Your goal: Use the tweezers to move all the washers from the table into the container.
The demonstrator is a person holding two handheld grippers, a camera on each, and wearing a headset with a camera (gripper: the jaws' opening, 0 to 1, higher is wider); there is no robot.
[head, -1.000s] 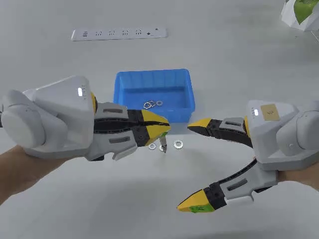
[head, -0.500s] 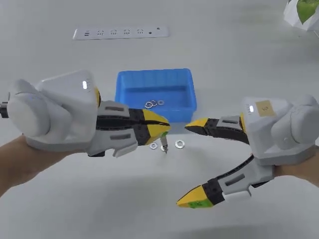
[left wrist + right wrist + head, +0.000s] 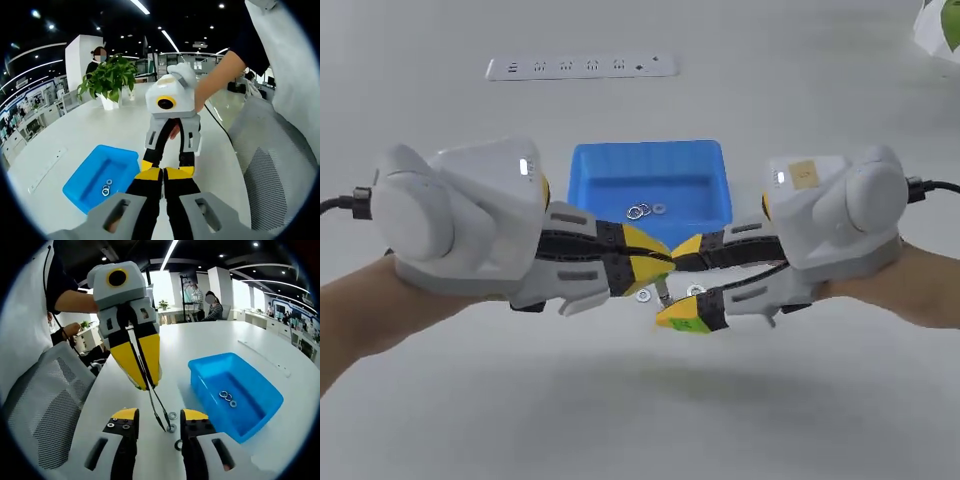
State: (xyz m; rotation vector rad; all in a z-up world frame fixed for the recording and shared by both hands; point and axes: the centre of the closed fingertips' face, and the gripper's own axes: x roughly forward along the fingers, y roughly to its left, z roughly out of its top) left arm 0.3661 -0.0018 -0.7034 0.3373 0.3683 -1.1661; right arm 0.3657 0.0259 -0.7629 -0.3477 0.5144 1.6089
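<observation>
The white table [image 3: 790,410] carries everything, and the two grippers meet nose to nose over its middle, just in front of the blue container [image 3: 620,165]. That spot puts them right above the loose pieces with only a short carry to the box. The left gripper [image 3: 663,262] has its jaws pressed together on the upper end of the tweezers [image 3: 155,400], so the tool hangs slanting down with its tips at the tabletop. The right gripper [image 3: 160,419] faces it with jaws spread, one on either side of the tweezers' thin legs and not touching them. Most likely it is placed there to squeeze the legs shut, since the left grip alone only steadies the tool. Three washers [image 3: 173,415] lie on the table close together at the tweezers' tips, one apparently right at the points, though whether it is pinched cannot be told. Three more washers [image 3: 228,397] already sit in a cluster on the container's floor, so the job looks roughly half done.
</observation>
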